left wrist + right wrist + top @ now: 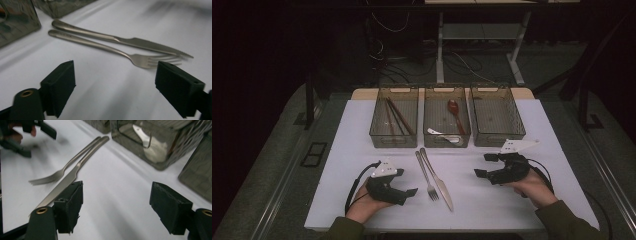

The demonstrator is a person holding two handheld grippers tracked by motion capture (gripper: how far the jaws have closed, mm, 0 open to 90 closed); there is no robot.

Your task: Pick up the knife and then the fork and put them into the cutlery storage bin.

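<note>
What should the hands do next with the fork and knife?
Probably ease the left tongs toward the fork: it lies loose on the table beside the knife, nearest those open tongs. The right tongs also stand open and hold nothing.

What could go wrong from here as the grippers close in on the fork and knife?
The fork and knife lie side by side, handles almost touching, so a grab at one may nudge or catch the other. Both lie flat on the table, so open jaws could slide off them. The left gripper and right gripper face the pair from opposite sides and might collide.
</note>
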